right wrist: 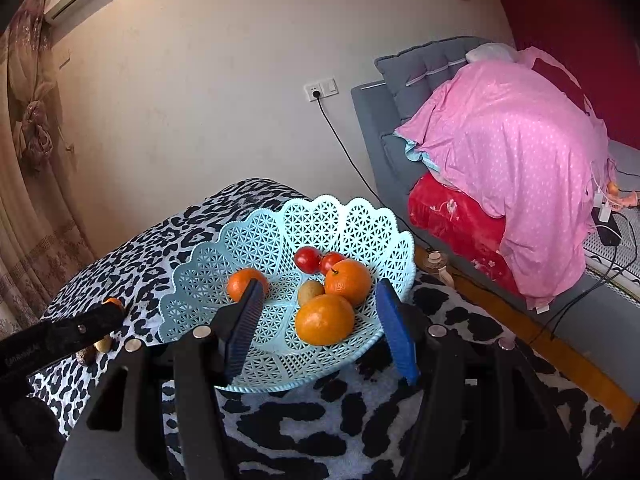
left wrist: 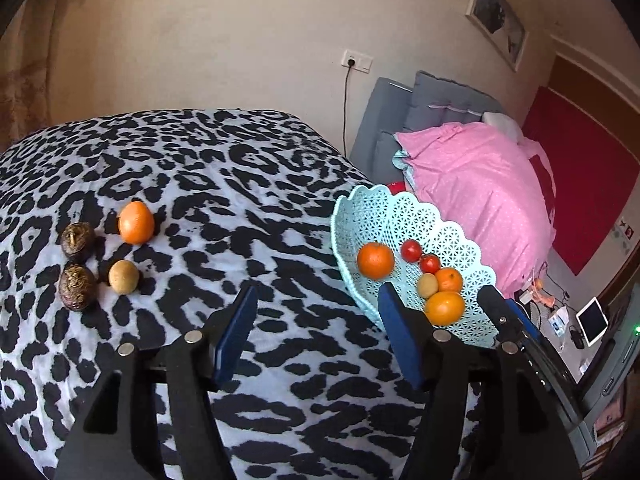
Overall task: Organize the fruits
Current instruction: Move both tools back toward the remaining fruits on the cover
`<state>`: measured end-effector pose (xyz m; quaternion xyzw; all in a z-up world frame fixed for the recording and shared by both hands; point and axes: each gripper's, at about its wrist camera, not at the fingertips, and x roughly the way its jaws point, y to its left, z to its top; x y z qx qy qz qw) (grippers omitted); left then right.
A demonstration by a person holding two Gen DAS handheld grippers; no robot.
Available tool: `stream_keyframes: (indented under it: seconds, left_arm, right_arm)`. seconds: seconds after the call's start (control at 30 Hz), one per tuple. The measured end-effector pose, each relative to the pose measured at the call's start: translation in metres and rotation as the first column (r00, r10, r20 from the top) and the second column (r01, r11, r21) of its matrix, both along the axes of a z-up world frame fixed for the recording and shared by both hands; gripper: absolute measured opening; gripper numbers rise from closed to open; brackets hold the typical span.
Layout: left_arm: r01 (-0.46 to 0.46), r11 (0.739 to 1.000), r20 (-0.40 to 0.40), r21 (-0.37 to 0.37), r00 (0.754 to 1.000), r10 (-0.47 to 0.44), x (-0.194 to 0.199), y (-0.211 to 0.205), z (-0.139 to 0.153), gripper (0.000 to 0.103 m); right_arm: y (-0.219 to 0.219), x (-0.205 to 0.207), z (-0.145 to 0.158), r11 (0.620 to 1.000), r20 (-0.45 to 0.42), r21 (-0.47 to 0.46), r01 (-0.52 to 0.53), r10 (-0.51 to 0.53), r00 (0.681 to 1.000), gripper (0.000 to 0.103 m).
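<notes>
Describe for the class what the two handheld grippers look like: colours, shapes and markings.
Both the left gripper and right gripper are alike: matte black angular frames with silver round bolts and two flat, ribbed blue fingers. Faint white lettering runs along the left one's side. No sleeves or cables show.

Four oranges (left wrist: 375, 260), two tomatoes (left wrist: 411, 250) (both basketed), one basket (left wrist: 360, 208)
</notes>
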<state>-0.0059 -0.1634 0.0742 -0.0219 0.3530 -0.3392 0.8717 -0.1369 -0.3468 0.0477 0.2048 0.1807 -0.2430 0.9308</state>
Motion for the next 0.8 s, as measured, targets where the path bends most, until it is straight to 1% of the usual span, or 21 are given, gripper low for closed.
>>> stream_keyframes:
  seconds: [0.03, 0.1, 0.13, 0.17, 0.23, 0.27, 0.33, 0.43, 0.5, 0.57, 0.67, 0.8]
  left_arm:
    - [-0.005, 1.000, -0.001, -0.001, 1.000, 0.005, 0.001, 0.002, 0.000, 0.063]
    - [-0.016, 1.000, -0.005, -0.001, 1.000, 0.016, 0.002, 0.007, 0.000, 0.063]
    - [-0.023, 1.000, -0.006, -0.001, 1.000, 0.023, 0.003, 0.009, 0.000, 0.064]
    - [-0.031, 1.000, -0.004, 0.001, 1.000, 0.031, 0.004, 0.011, 0.000, 0.071]
    - [-0.051, 0.999, 0.009, 0.007, 0.999, 0.051, 0.005, 0.015, 0.000, 0.079]
    - [-0.074, 0.997, 0.029, 0.021, 0.997, 0.073, 0.005, 0.017, 0.001, 0.081]
    - [-0.111, 0.993, 0.064, 0.050, 0.992, 0.108, 0.004, 0.020, 0.001, 0.084]
    - [-0.146, 0.987, 0.100, 0.073, 0.985, 0.138, 0.005, 0.026, 0.002, 0.084]
    - [-0.156, 0.985, 0.115, 0.079, 0.982, 0.147, 0.005, 0.029, 0.002, 0.085]
    - [-0.168, 0.982, 0.132, 0.084, 0.979, 0.156, 0.004, 0.033, 0.003, 0.090]
    - [-0.186, 0.978, 0.160, 0.093, 0.972, 0.170, 0.003, 0.038, 0.004, 0.091]
    - [-0.199, 0.976, 0.165, 0.093, 0.969, 0.182, 0.004, 0.046, 0.004, 0.091]
  right_arm:
    - [0.000, 0.000, 0.000, 1.000, -0.002, -0.002, 0.000, 0.000, 1.000, 0.062]
    - [0.001, 0.001, 0.001, 1.000, -0.001, -0.008, 0.000, 0.000, 1.000, 0.070]
    - [0.002, 0.001, 0.001, 1.000, 0.000, -0.015, -0.002, 0.002, 1.000, 0.072]
    - [0.003, 0.001, 0.001, 1.000, -0.002, -0.018, -0.004, 0.004, 1.000, 0.073]
    - [0.003, 0.002, 0.001, 1.000, -0.008, -0.022, -0.009, 0.009, 1.000, 0.075]
    - [0.004, 0.003, 0.001, 1.000, -0.010, -0.025, -0.012, 0.012, 1.000, 0.078]
    - [0.004, 0.004, 0.002, 0.999, -0.011, -0.030, -0.014, 0.014, 1.000, 0.078]
    - [0.004, 0.006, 0.001, 0.999, -0.017, -0.030, -0.020, 0.019, 1.000, 0.078]
    - [0.006, 0.007, 0.001, 0.999, -0.022, -0.035, -0.024, 0.023, 0.999, 0.078]
    - [0.007, 0.008, 0.002, 0.999, -0.027, -0.043, -0.033, 0.032, 0.999, 0.079]
    - [0.011, 0.012, 0.003, 0.997, -0.038, -0.057, -0.056, 0.054, 0.998, 0.084]
    - [0.017, 0.017, 0.006, 0.993, -0.057, -0.069, -0.095, 0.091, 0.994, 0.084]
